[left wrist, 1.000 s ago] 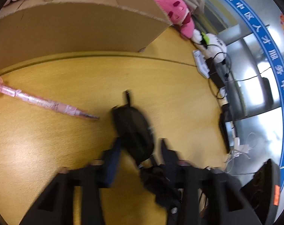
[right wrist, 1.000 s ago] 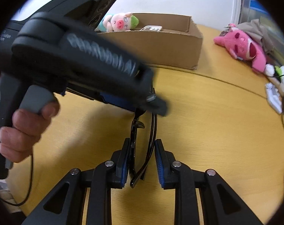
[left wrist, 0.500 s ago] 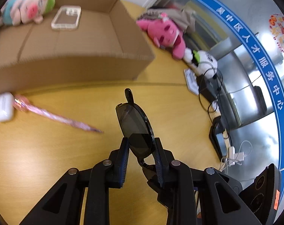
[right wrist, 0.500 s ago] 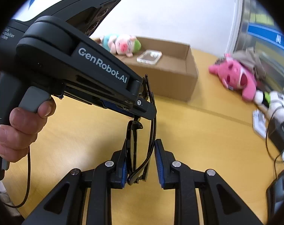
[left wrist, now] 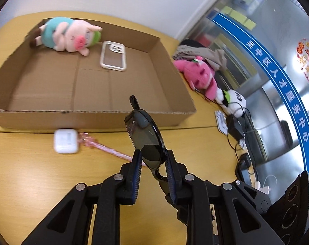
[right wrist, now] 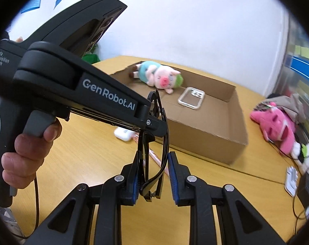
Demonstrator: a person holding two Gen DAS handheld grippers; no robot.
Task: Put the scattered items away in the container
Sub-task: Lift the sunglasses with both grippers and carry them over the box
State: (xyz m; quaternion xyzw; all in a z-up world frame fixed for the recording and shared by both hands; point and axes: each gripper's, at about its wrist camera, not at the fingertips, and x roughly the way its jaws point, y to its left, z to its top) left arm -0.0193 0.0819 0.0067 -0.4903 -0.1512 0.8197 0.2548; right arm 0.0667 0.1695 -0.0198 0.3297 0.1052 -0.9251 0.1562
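Black sunglasses (left wrist: pixel 146 134) hang in the air in front of the cardboard box (left wrist: pixel 93 120). My left gripper (left wrist: pixel 152 163) grips one lens, its jaws still closing on it. My right gripper (right wrist: pixel 153 167) is shut on the folded frame's other end (right wrist: pixel 145 153). In the right wrist view a hand (right wrist: pixel 27 153) holds the left gripper's body (right wrist: pixel 83 94) across the upper left. Inside the box lie a plush pig (left wrist: pixel 70 36) and a clear phone case (left wrist: pixel 113 55). On the table before the box rest a white earbud case (left wrist: pixel 65 140) and a pink pen (left wrist: pixel 111 151).
A pink plush (left wrist: pixel 201 77), grey cloth and a white plush (left wrist: pixel 234 102) lie to the right of the box. Cables and black devices (left wrist: pixel 236 130) crowd the table's right edge. A glass wall with a blue band stands beyond.
Both grippers have risen with the sunglasses and tilted up, bringing the box's inside into view. The earbud case appeared beside the pen.
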